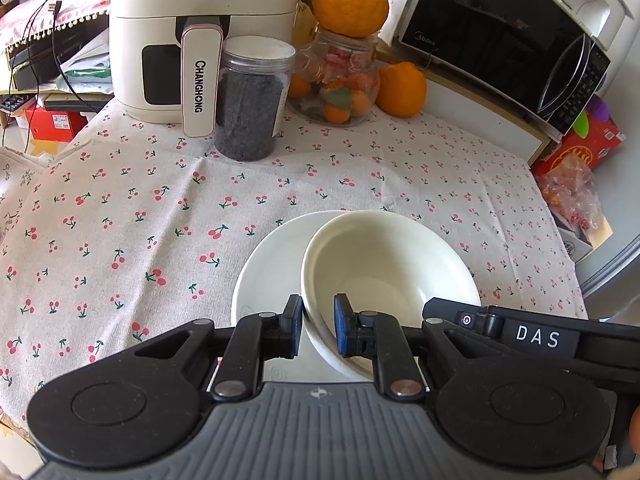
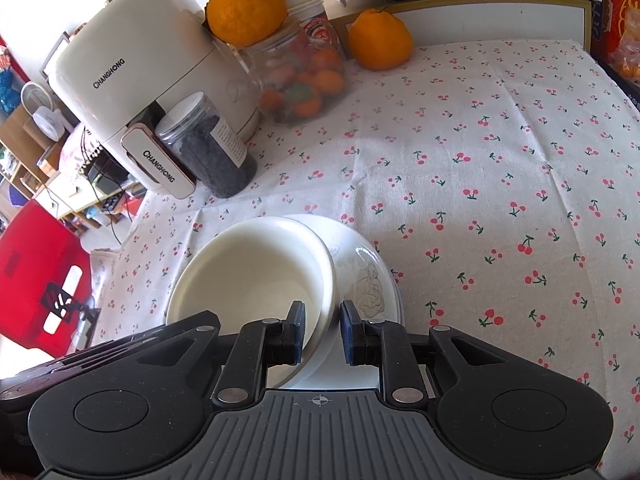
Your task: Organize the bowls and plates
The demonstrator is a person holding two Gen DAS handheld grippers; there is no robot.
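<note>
Both grippers are pinching the same round cream-white ceramic bowl (image 1: 384, 276) by its rim, one on each side. The left gripper (image 1: 318, 330) has one blue pad inside the wall and one outside, narrowed onto the rim nearest it. The right gripper (image 2: 322, 332) does the same on the opposite rim, though a sliver of light shows beside its outer pad, so its hold looks the looser of the two.

The bowl sits tilted over a flat white plate with a faint embossed flower (image 2: 370, 284). That plate lies on the cherry-print cloth of the surface (image 1: 160, 208), toward its near edge, well apart from the dark-filled clear plastic jar (image 1: 250, 100) and the cream air fryer (image 1: 188, 40) at the far edge.

The step in hand looks like seating the bowl on the plate. To do it well:

- Level the bowl first, bringing both hands to the same height so its foot meets the plate flat.
- Centre it over the plate, since it now overhangs one side.
- Lower slowly; ceramic on ceramic chips and skids.
- Release only once the bowl rests by itself, one gripper at a time, drawing each pad up clear of the rim.
</note>
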